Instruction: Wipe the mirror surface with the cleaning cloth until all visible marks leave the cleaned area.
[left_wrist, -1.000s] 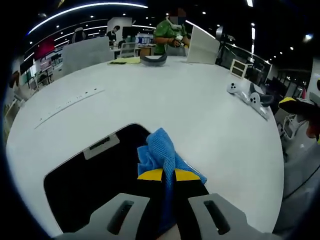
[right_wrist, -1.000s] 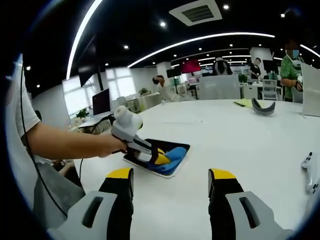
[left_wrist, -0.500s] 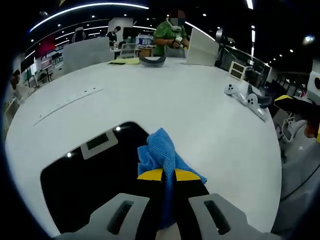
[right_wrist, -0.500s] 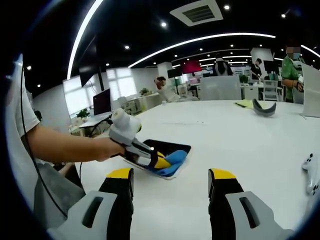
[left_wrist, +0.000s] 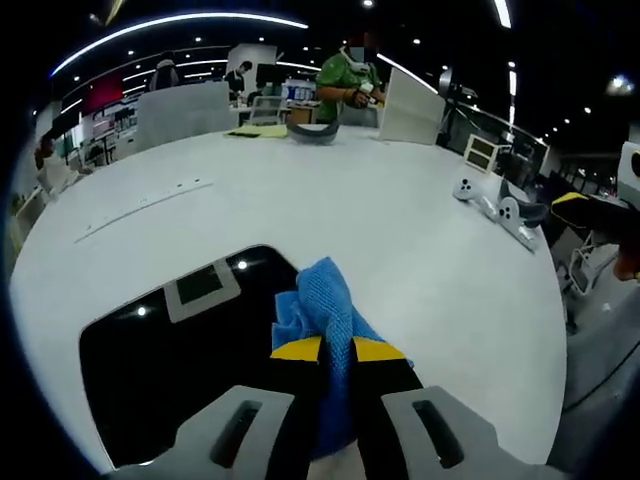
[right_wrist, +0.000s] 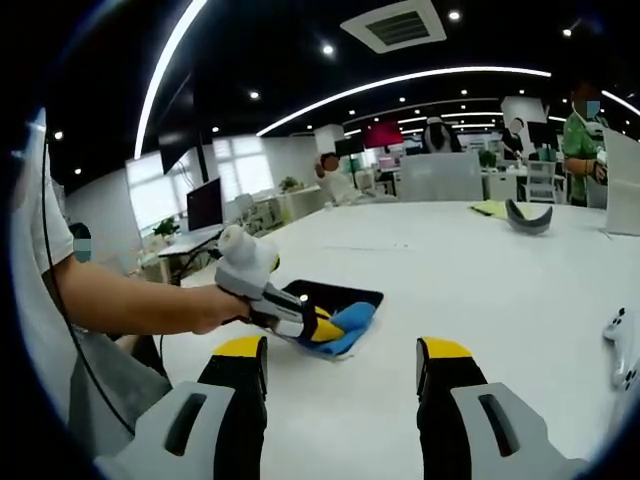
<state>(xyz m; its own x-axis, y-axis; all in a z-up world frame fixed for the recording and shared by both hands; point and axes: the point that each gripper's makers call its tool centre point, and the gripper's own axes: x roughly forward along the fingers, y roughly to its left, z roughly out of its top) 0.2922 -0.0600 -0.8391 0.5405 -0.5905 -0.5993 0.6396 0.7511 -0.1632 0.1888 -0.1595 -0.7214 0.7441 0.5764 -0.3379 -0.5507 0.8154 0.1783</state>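
Observation:
A dark, flat mirror (left_wrist: 180, 370) with a pale frame lies on the white table (left_wrist: 330, 200). My left gripper (left_wrist: 337, 348) is shut on a blue mesh cleaning cloth (left_wrist: 318, 305), which rests at the mirror's right edge, partly over the frame. In the right gripper view the left gripper (right_wrist: 325, 326) reaches in from the left, held by a hand, with the blue cloth (right_wrist: 352, 324) pressed on the near right corner of the mirror (right_wrist: 325, 293). My right gripper (right_wrist: 343, 350) hovers above the table, open, with nothing between its jaws.
White game controllers (left_wrist: 495, 195) lie at the table's right. A grey headset (left_wrist: 312, 133) and yellow papers (left_wrist: 252, 131) sit at the far side, near a person in green (left_wrist: 350, 80). A white board (left_wrist: 410, 98) stands there too. The table edge curves close at right.
The left gripper and cloth have slid across the mirror toward its near right corner. The right gripper has held still.

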